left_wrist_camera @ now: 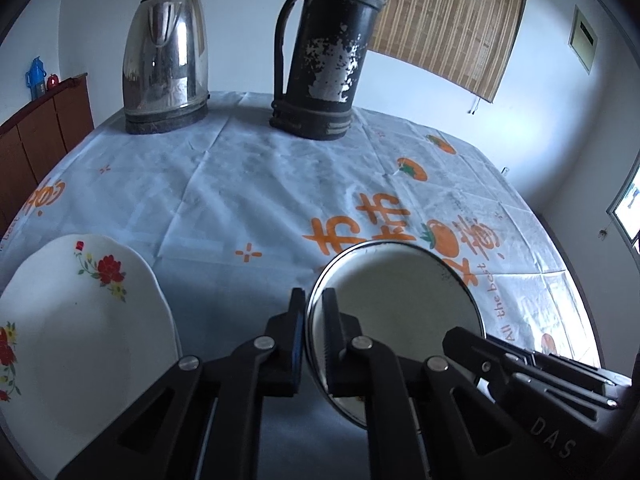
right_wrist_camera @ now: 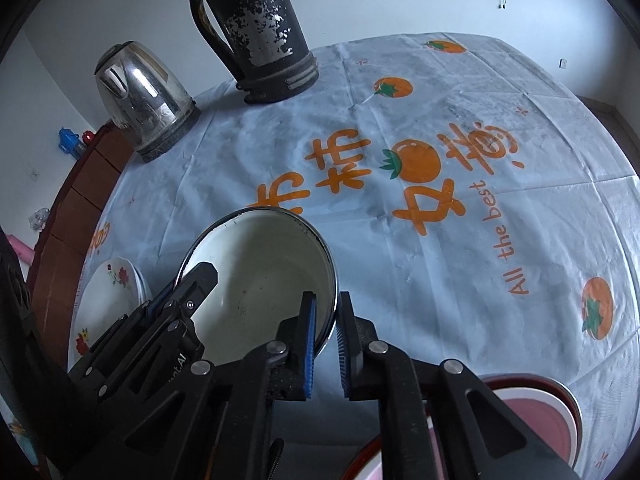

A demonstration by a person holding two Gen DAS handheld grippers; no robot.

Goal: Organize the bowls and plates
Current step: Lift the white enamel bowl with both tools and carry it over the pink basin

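Two grippers clamped one metal bowl (right_wrist_camera: 260,280) above the tablecloth (left_wrist_camera: 240,184).
Left gripper (left_wrist_camera: 314,320) pinched its nine-o'clock rim, right gripper (right_wrist_camera: 326,320) its four-o'clock rim — likely for a steady lift — with the floral plate (left_wrist_camera: 80,320) at nine o'clock.

Thermos (left_wrist_camera: 320,52) top cut off by frame edge; red-rimmed dish (right_wrist_camera: 532,412), perhaps stacked, hidden behind fingers.

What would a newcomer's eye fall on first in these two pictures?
The metal bowl near the table's front edge, its rim pinched on opposite sides by the left gripper and right gripper. Next, the big orange lettering on the tablecloth just beyond it. Then the kettle and black flask at the far edge.
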